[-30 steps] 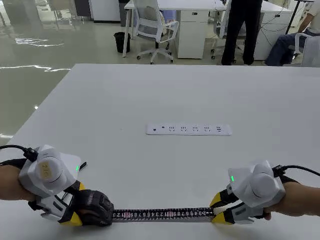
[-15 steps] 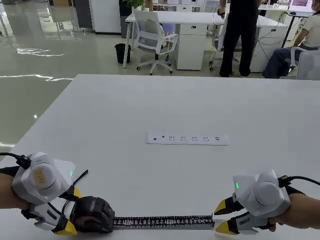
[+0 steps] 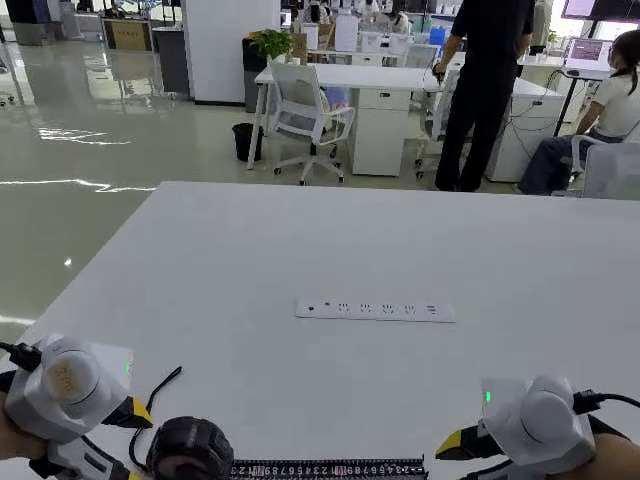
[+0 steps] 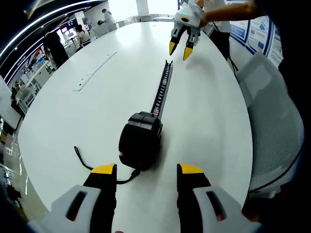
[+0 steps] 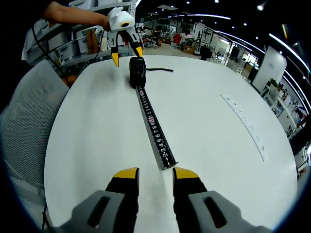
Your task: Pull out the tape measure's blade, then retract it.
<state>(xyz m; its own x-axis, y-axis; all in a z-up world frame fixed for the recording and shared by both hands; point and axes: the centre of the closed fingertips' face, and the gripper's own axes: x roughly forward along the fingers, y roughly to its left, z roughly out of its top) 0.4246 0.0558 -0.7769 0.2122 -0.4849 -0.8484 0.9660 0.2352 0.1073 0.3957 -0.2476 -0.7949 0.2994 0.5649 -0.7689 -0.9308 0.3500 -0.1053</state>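
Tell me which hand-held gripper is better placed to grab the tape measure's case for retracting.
Left, probably: the left hand-held gripper is open right behind the case; the right hand-held gripper faces the blade tip.

The tape measure (image 4: 140, 141) has been released by the left gripper (image 4: 148, 170). Its jaws, earlier set around the tape measure, are now spread and drawn back toward 6 o'clock in the left gripper view, clear of it. The tip of the blade (image 5: 154, 131) has been let go by the right gripper (image 5: 155, 174), whose parted jaws are now held just short of it, the tip at 12 o'clock.
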